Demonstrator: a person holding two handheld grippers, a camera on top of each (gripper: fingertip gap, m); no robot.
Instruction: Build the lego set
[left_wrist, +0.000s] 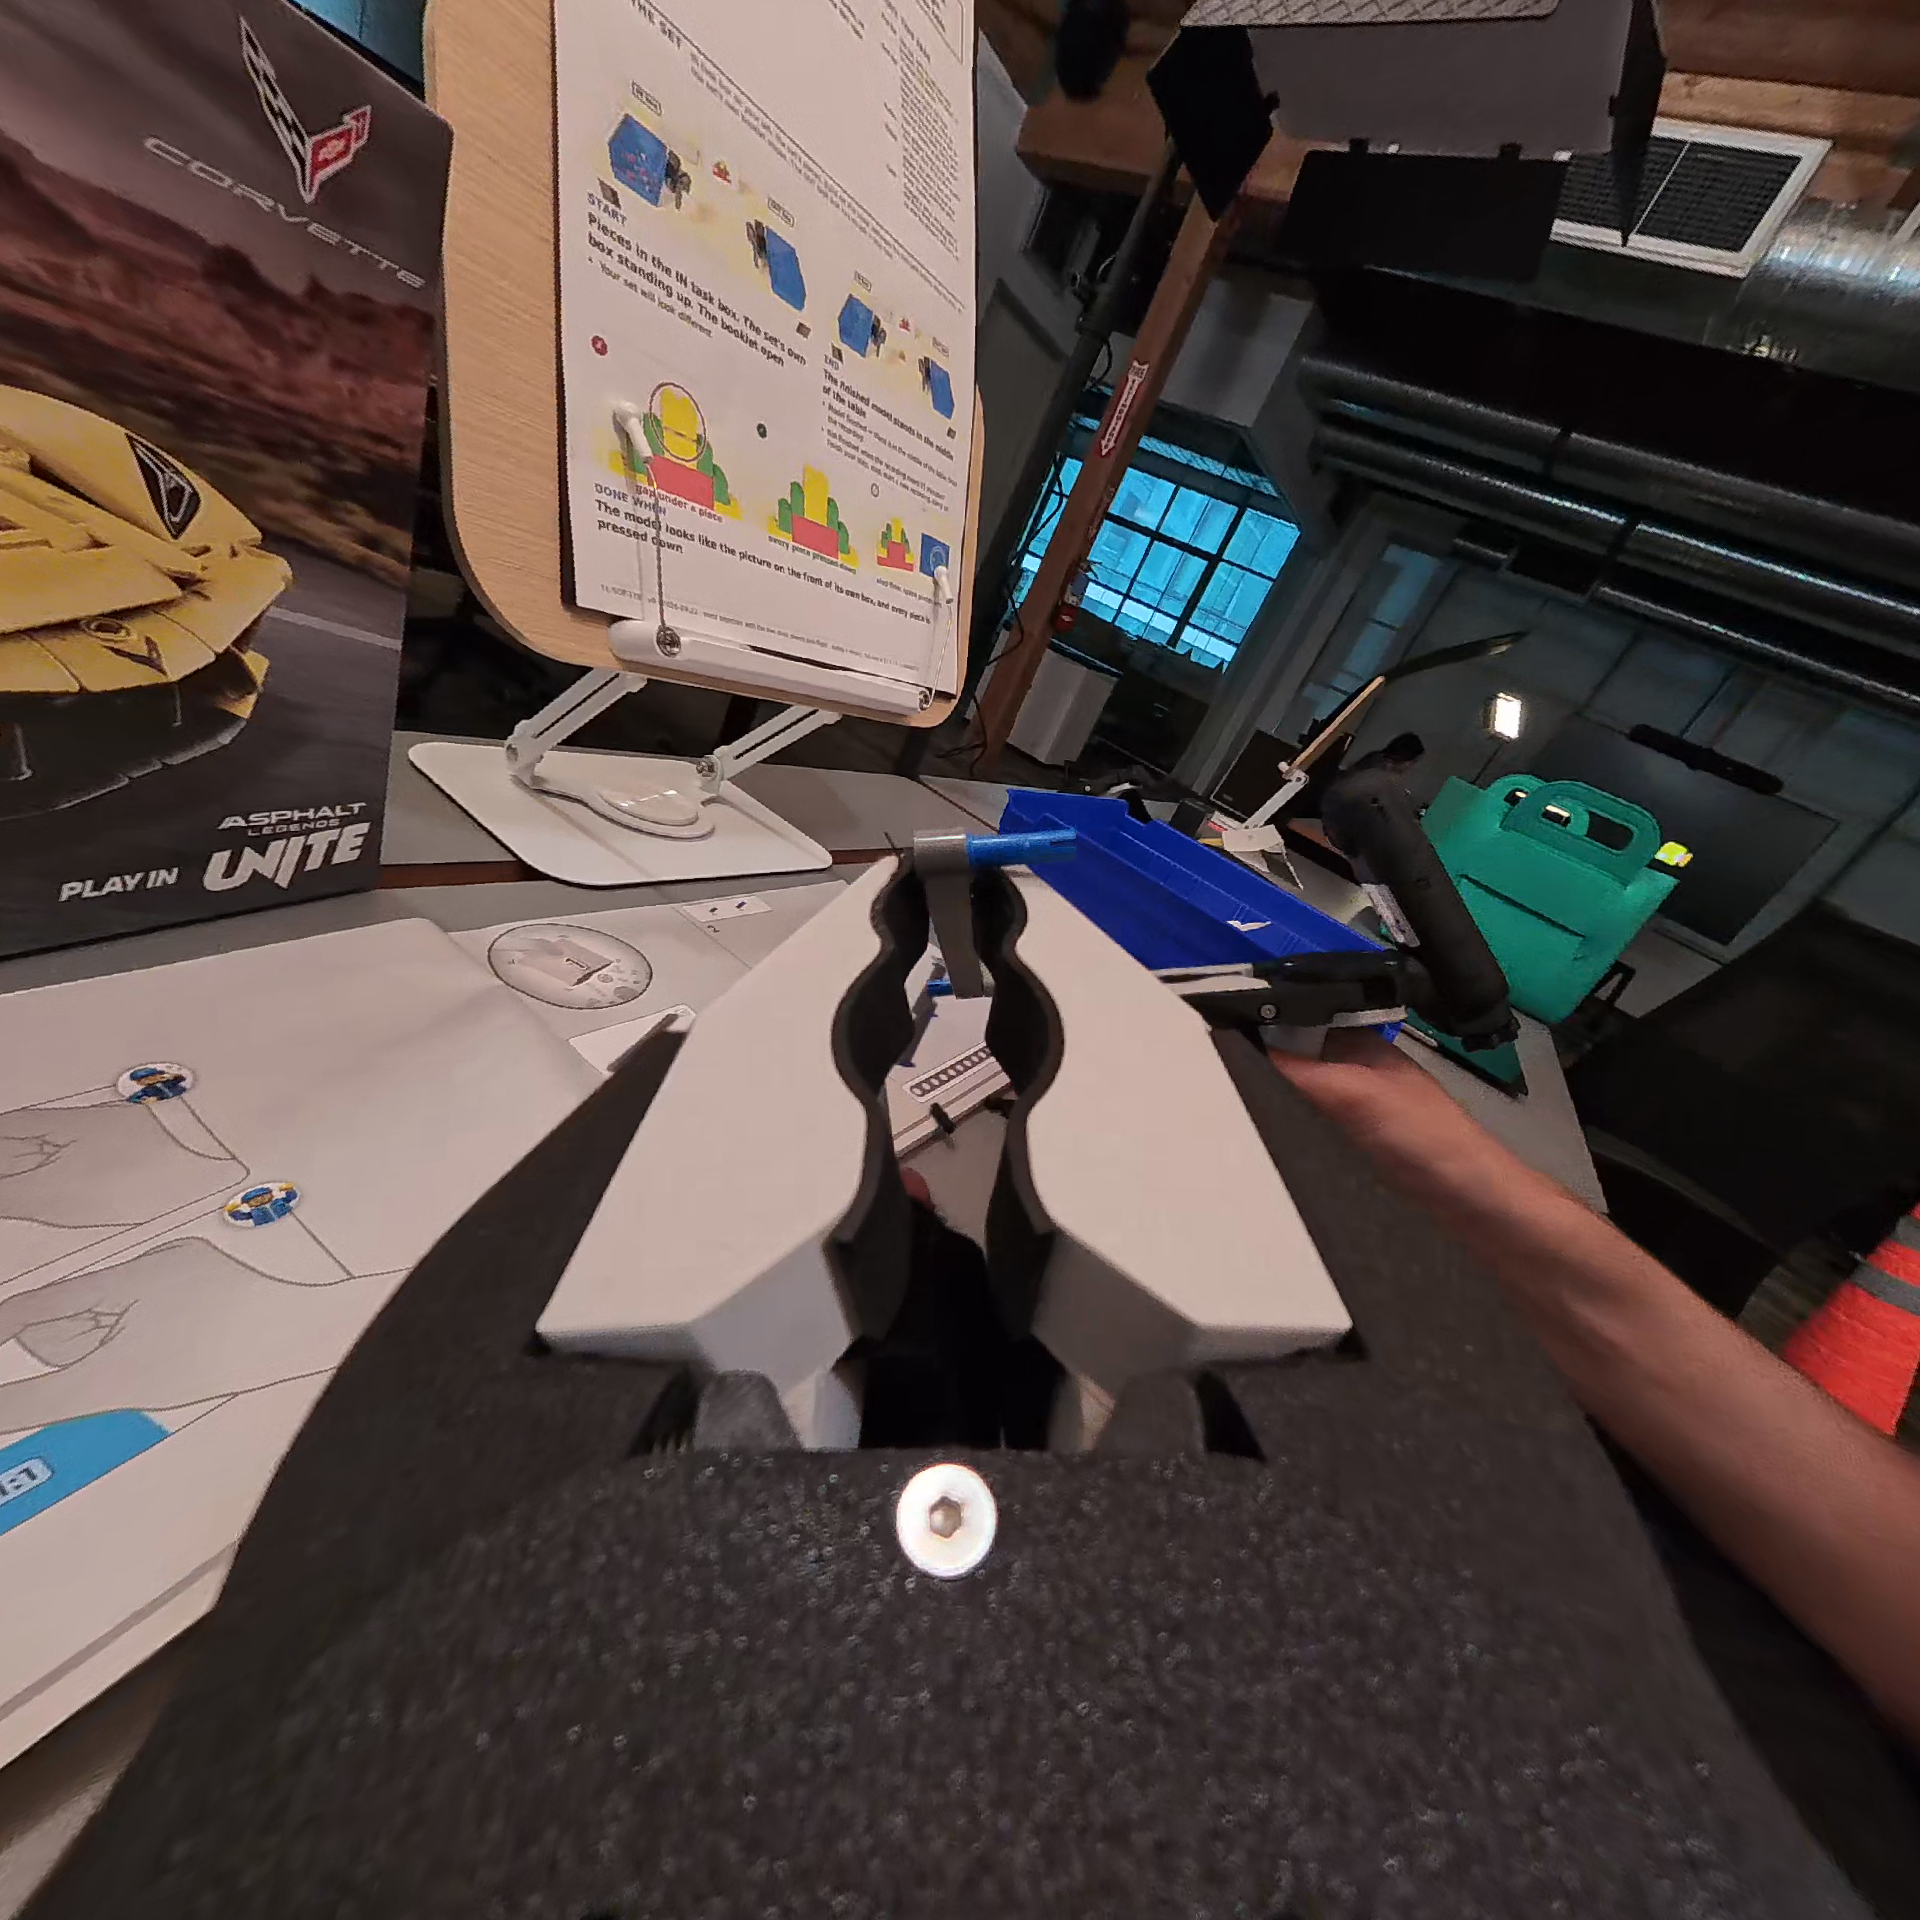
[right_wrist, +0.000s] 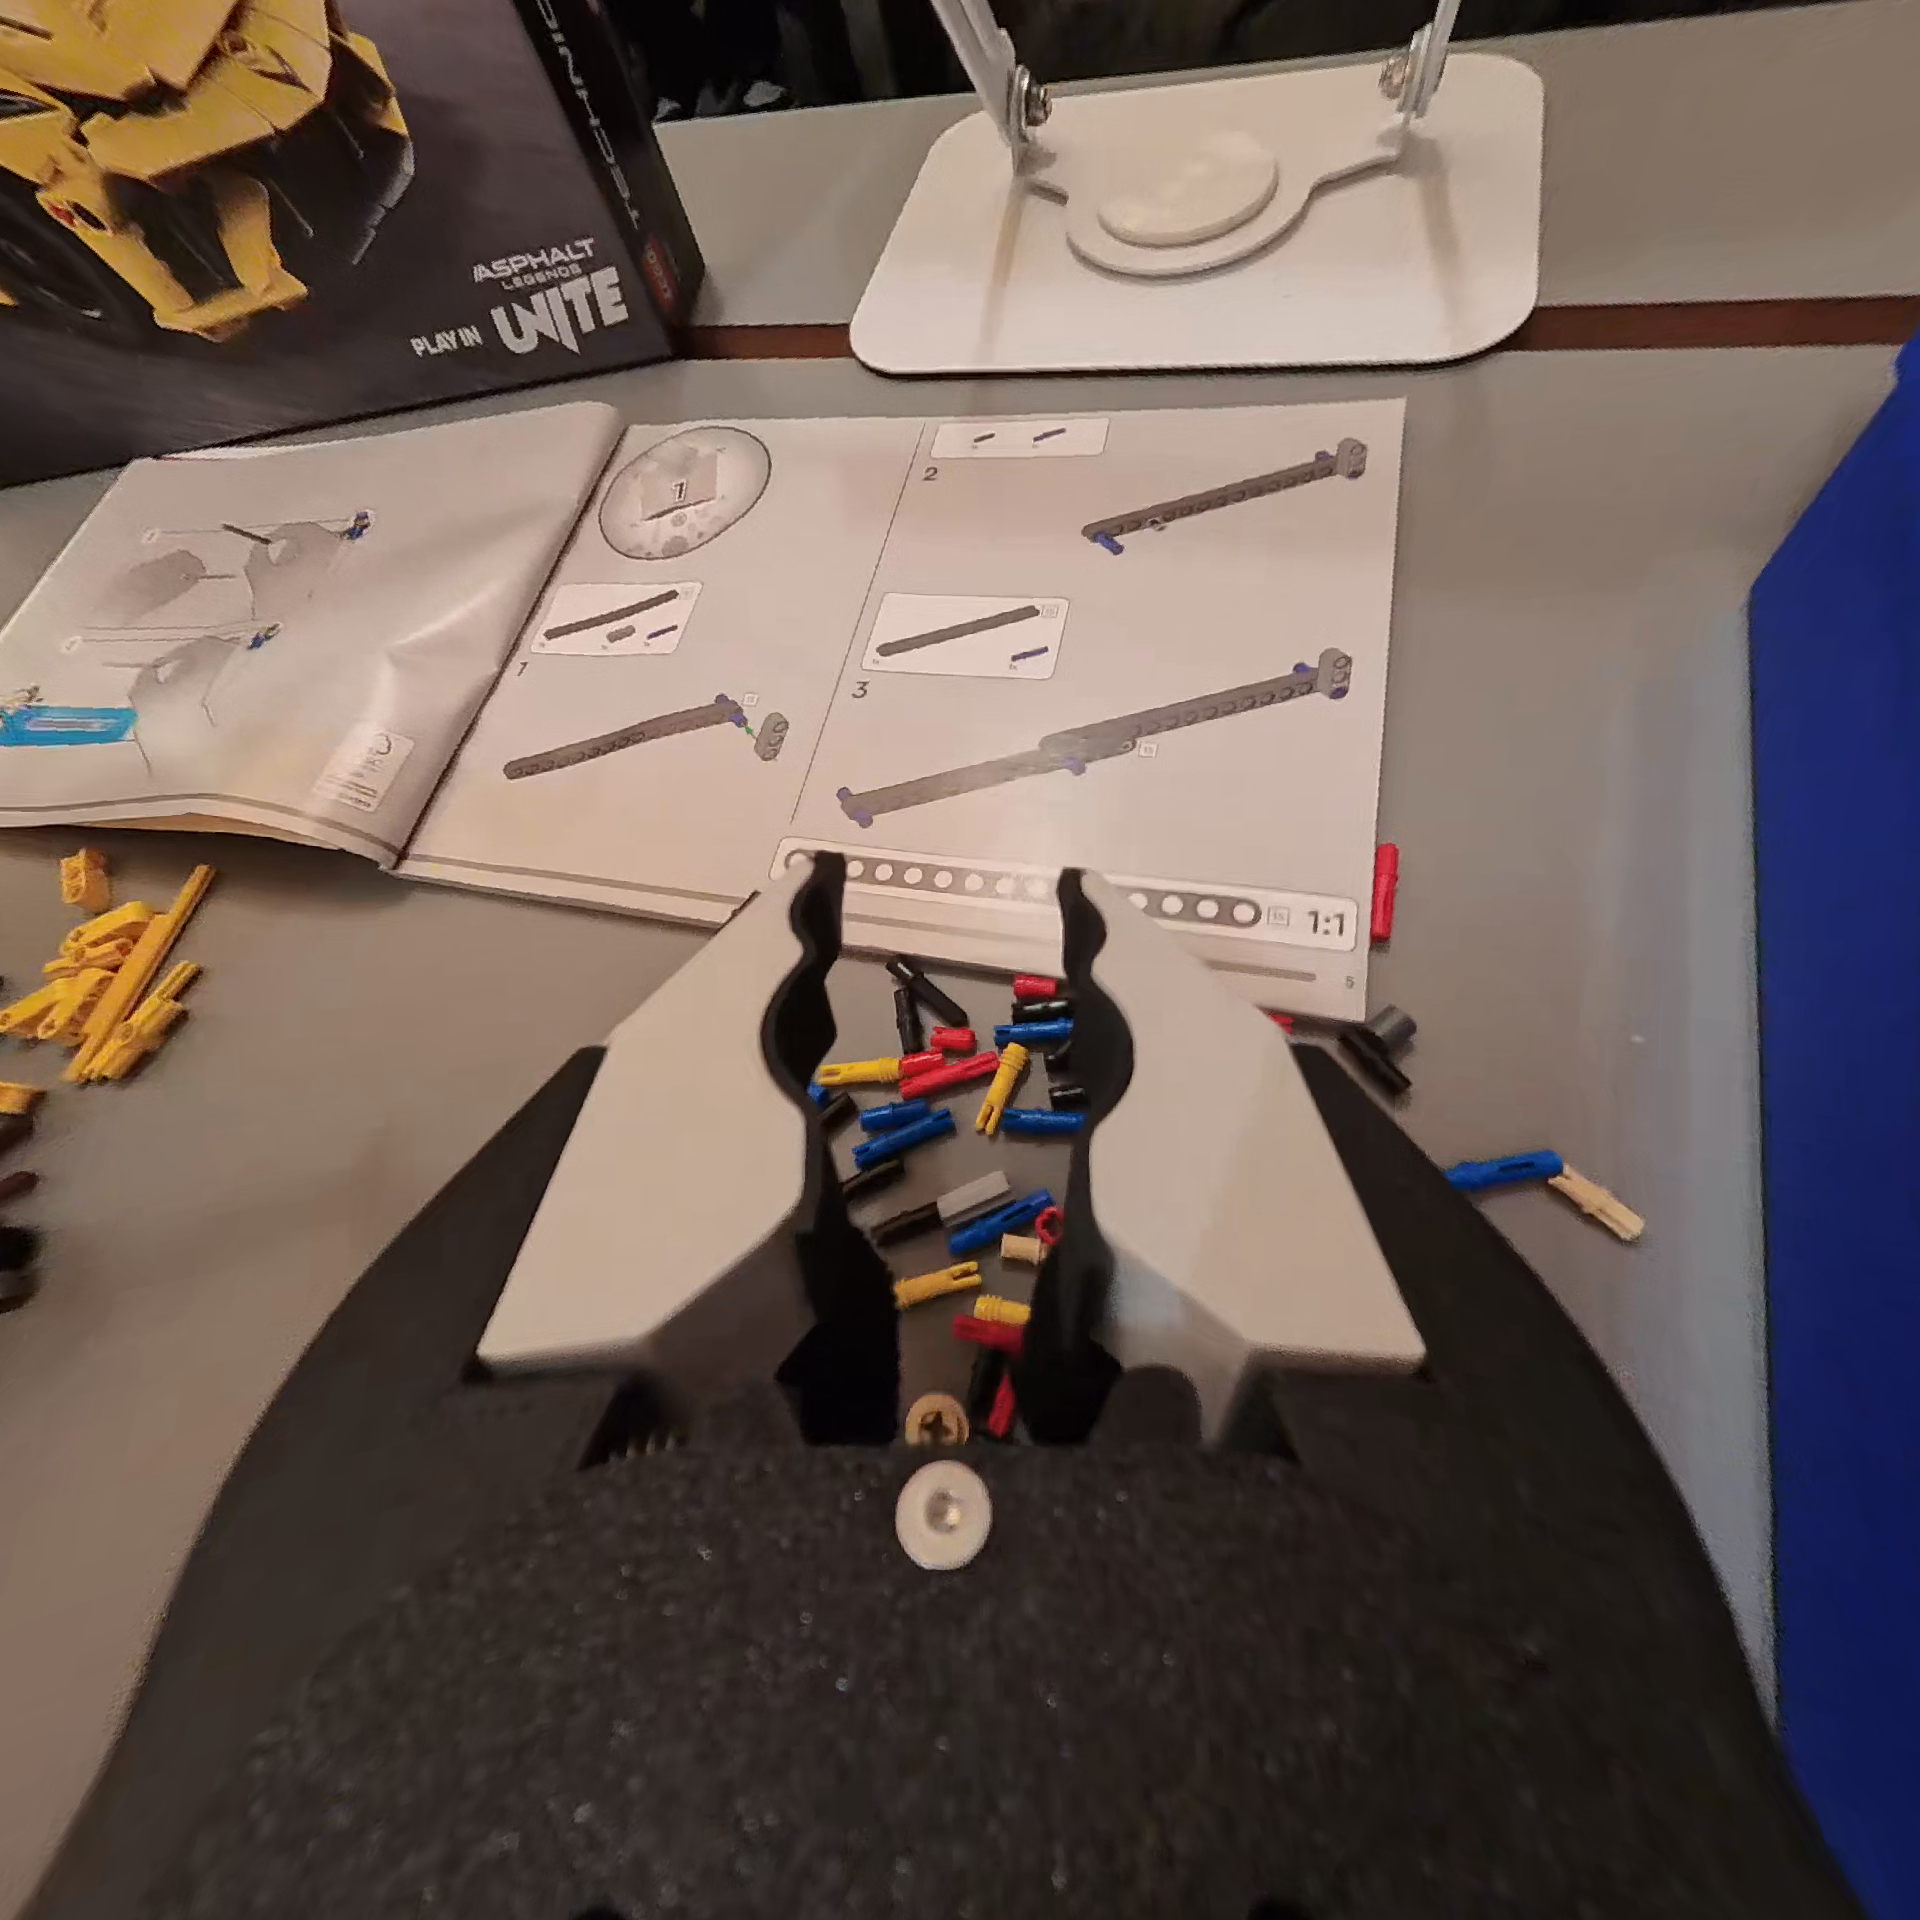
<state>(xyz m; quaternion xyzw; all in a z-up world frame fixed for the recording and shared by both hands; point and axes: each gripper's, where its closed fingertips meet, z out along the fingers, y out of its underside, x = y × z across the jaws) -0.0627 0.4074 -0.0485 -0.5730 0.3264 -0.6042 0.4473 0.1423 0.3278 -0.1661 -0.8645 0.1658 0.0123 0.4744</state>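
Above the bench (right_wrist: 312, 1195), left tongs (left_wrist: 948, 883) pinch a grey beam (left_wrist: 958, 925) with a blue pin (left_wrist: 1013, 847); a slack grip risks dropping it. Right tongs (right_wrist: 945, 883) gape over loose pins (right_wrist: 935, 1101), risking scattering them.

Your left gripper (left_wrist: 948, 883): raised off bench, jaws nearly closed, clamping small grey piece with blue pin (left_wrist: 971, 894) between tips; piece stands upright, pin pointing right. Your right gripper (right_wrist: 945, 883): tilted down toward bench, jaws spread wide, nothing between them, tips apart above surface. In left wrist view, your right forearm (left_wrist: 1621, 1351) reaches in from lower right, hand (left_wrist: 1340, 1060) wrapped on black handle of other gripper.
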